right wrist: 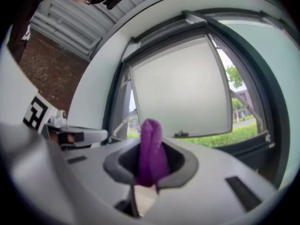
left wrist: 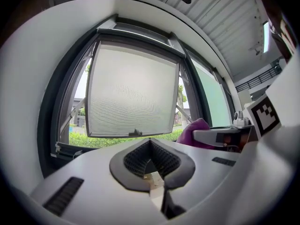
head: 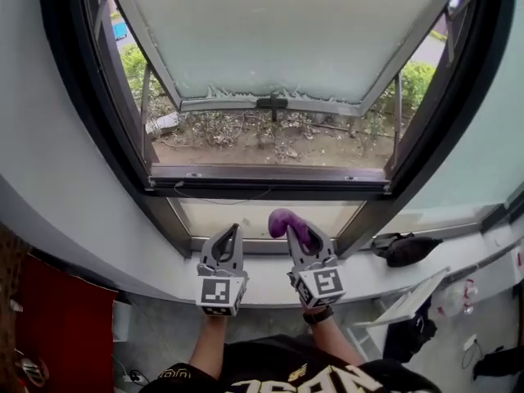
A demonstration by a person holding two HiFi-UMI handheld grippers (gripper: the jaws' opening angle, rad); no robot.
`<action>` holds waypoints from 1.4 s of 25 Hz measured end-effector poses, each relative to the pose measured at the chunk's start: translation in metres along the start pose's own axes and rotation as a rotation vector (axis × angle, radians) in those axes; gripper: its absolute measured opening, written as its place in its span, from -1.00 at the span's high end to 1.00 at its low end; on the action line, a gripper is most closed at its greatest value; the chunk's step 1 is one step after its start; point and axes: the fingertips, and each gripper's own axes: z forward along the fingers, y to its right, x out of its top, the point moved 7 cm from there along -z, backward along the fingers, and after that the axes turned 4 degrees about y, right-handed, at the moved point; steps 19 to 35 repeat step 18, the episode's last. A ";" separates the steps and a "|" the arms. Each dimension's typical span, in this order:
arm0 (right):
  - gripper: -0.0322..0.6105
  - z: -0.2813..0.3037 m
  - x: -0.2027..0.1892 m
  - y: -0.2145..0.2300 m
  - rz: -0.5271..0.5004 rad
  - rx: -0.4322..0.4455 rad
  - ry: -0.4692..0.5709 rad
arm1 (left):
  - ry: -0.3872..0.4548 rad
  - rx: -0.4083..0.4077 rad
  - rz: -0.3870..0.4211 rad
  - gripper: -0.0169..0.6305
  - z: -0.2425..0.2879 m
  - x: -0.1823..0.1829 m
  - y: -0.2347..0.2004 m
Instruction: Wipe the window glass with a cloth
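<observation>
The window's frosted glass sash (head: 282,31) is swung outward, hinged at the top, with a black handle (head: 273,102) on its lower edge. It also fills the left gripper view (left wrist: 131,97) and the right gripper view (right wrist: 185,95). My right gripper (head: 296,234) is shut on a folded purple cloth (head: 284,221), which sticks up between its jaws (right wrist: 151,153). My left gripper (head: 229,240) is shut with nothing in it. Both hover side by side over the white sill (head: 262,289), below the sash. From the left gripper's camera the cloth (left wrist: 194,130) shows to the right.
A dark window frame (head: 270,182) surrounds the opening, with a fixed lower pane (head: 262,215) beneath. Outside lie soil and green bushes (head: 139,68). A black bag (head: 405,248) rests on the sill at right. Red panel (head: 65,326) stands at lower left.
</observation>
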 end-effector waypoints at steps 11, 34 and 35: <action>0.65 -0.004 -0.003 0.021 -0.028 -0.085 -0.013 | -0.010 -0.062 -0.023 0.92 0.019 -0.012 0.005; 0.65 0.001 -0.010 0.034 -0.061 -0.100 -0.035 | -0.020 -0.070 -0.032 0.92 0.030 -0.029 0.001; 0.65 0.001 -0.010 0.034 -0.061 -0.100 -0.035 | -0.020 -0.070 -0.032 0.92 0.030 -0.029 0.001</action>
